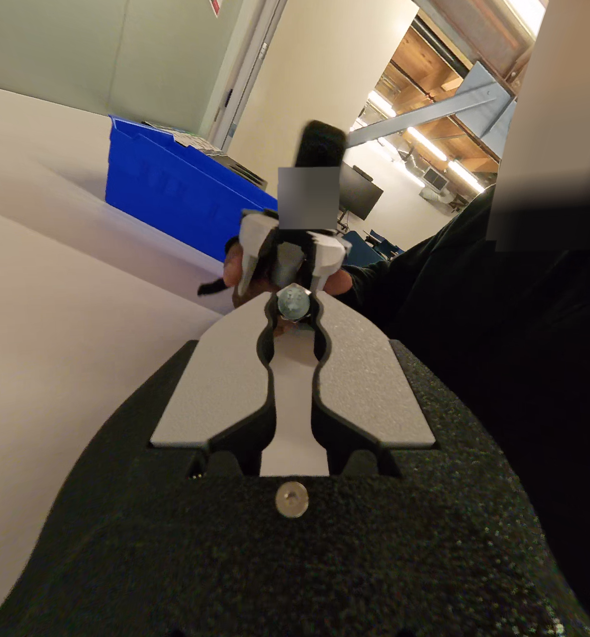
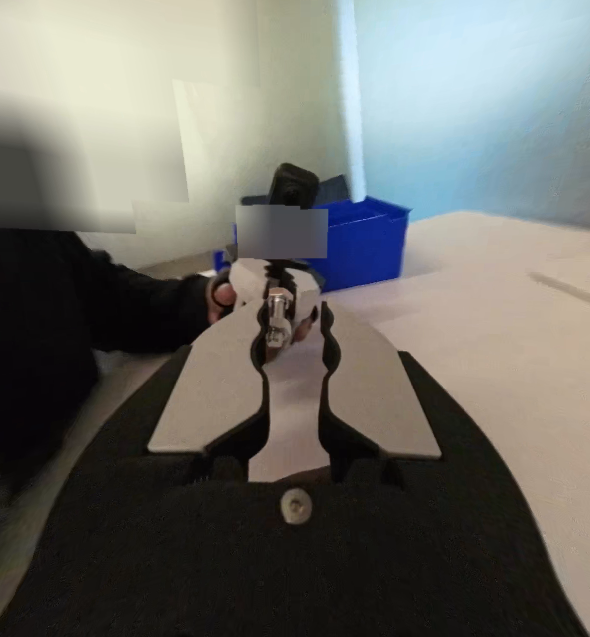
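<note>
Bolt, in the left wrist view: a silver hex-headed steel bolt (image 1: 292,305) sits end-on between the tips of the left gripper (image 1: 293,303). The fingers are narrowed onto the head and both pads press its sides. The right gripper (image 1: 285,275) faces it just beyond, held in a person's hand (image 1: 233,272) with a dark sleeve (image 1: 459,293) behind. All of this hangs above the pale table (image 1: 45,310), well apart from a blue plastic bin (image 1: 169,186). A hold on so little metal, I judge, is best kept square on the flats, since any tilt would let the head roll in the pads.

In the right wrist view the same bolt (image 2: 276,317) runs from the left gripper (image 2: 281,293) toward the camera, with a silver nut (image 2: 274,336) near its free end. The right gripper (image 2: 291,310) has its fingers parted wide about that end. The far pad stands clear of the metal; the near one lies just beside the nut, though blur leaves it unclear whether they touch. Keeping the two grippers on one line with the shank looks the sound way to work here. The bin (image 2: 366,248) stands behind on the table (image 2: 459,327).
</note>
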Demonstrator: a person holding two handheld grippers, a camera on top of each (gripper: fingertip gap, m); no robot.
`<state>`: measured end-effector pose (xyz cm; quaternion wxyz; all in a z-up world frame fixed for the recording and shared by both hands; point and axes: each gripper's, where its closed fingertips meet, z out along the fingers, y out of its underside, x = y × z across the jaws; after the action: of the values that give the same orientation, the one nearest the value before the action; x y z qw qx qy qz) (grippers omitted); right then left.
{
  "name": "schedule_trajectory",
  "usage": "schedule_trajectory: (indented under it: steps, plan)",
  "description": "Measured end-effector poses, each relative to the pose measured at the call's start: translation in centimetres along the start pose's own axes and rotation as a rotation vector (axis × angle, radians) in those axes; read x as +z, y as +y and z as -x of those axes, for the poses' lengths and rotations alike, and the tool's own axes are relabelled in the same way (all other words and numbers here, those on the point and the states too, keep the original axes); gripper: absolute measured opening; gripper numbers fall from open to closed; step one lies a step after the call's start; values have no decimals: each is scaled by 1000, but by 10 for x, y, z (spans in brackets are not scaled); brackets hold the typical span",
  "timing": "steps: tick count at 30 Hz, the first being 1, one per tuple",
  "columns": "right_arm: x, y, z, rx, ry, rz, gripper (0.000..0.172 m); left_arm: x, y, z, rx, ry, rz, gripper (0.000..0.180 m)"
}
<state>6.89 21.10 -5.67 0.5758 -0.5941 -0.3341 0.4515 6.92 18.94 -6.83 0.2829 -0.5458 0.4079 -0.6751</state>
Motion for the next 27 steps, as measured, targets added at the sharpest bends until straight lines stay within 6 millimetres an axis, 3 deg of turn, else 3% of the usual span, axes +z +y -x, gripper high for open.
schedule_trajectory:
  steps: [3, 6, 10, 14, 16, 18, 21, 23, 25, 27]
  plan:
    - [0, 0, 2, -382, 137, 35, 29, -1, -2, 3, -16, -16, -16, 17]
    - [5, 10, 11, -654, 185, 100, 31, -1, -4, 4, -31, -20, -29, 17]
    - [11, 21, 15, -747, 210, 164, 32, 0, -4, 2, -39, -9, -35, 17]
    - [11, 21, 9, -676, 233, 179, 19, 2, -3, -2, -42, 12, -34, 17]
    - [11, 21, 12, -552, 182, 173, 19, 2, -3, -3, -45, 21, -33, 17]
    - [12, 21, 14, -272, 75, 171, 18, 2, -2, -4, -44, 29, -32, 17]
    - [8, 15, 19, 319, -166, 122, 18, 3, -1, -7, -29, 44, -21, 17]
    - [5, 12, 18, 532, -271, 79, 18, 4, 0, -7, -14, 36, -12, 17]
    - [7, 12, 13, 458, -216, 43, 20, 3, -1, -4, -21, 16, -21, 17]
    - [6, 10, 10, 240, -127, 41, 27, 1, -3, -3, -32, 17, -34, 17]
